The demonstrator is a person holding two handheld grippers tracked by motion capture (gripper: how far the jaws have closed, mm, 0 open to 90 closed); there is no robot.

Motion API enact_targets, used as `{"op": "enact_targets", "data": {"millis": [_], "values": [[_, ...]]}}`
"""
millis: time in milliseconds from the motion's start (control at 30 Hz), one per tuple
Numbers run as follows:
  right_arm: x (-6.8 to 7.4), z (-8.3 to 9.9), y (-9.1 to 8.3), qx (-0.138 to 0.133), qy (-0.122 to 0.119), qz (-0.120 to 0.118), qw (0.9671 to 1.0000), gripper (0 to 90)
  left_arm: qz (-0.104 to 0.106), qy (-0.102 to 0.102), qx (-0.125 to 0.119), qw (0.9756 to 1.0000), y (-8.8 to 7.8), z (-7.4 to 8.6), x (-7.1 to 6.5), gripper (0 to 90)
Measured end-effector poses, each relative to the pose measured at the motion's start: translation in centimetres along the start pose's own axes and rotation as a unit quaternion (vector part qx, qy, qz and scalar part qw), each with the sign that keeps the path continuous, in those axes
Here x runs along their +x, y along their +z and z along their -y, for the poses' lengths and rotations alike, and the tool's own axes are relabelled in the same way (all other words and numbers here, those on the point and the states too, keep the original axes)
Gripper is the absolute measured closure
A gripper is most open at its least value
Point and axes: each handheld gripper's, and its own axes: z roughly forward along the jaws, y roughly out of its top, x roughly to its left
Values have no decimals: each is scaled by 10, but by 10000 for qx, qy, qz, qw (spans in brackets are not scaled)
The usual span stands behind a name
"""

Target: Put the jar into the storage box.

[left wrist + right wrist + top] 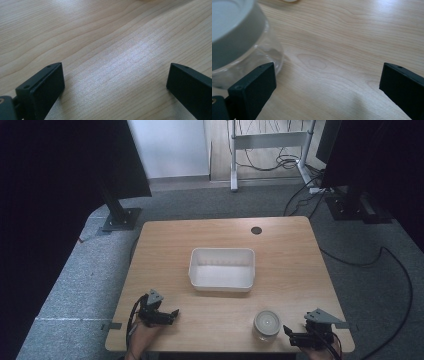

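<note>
A glass jar (266, 324) with a pale grey lid stands upright near the table's front edge, right of centre. My right gripper (291, 336) rests just right of it, open, jaws wide apart over bare wood. In the right gripper view the jar (242, 45) sits close by at the left, beside the left jaw, and the right gripper (327, 92) holds nothing. My left gripper (172, 314) lies at the front left of the table, open, aimed right. Its own view shows the left gripper (115, 90) with only wood grain between its jaws.
A white rectangular plastic bin (222, 269) sits empty at the table's middle. A dark round cable hole (256, 230) marks the far edge. Around the wooden table (165, 245) are grey carpet, black stands and cables on the floor.
</note>
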Motion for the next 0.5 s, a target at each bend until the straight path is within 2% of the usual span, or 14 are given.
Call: {"op": "enact_targets", "data": {"millis": [233, 500], "values": [[7, 3, -6, -20, -19, -167, 9999, 13, 0, 1, 1, 10000, 0, 0, 0, 13], [16, 6, -14, -30, -167, -330, 9993, 15, 0, 1, 2, 10000, 0, 0, 0, 13]]}}
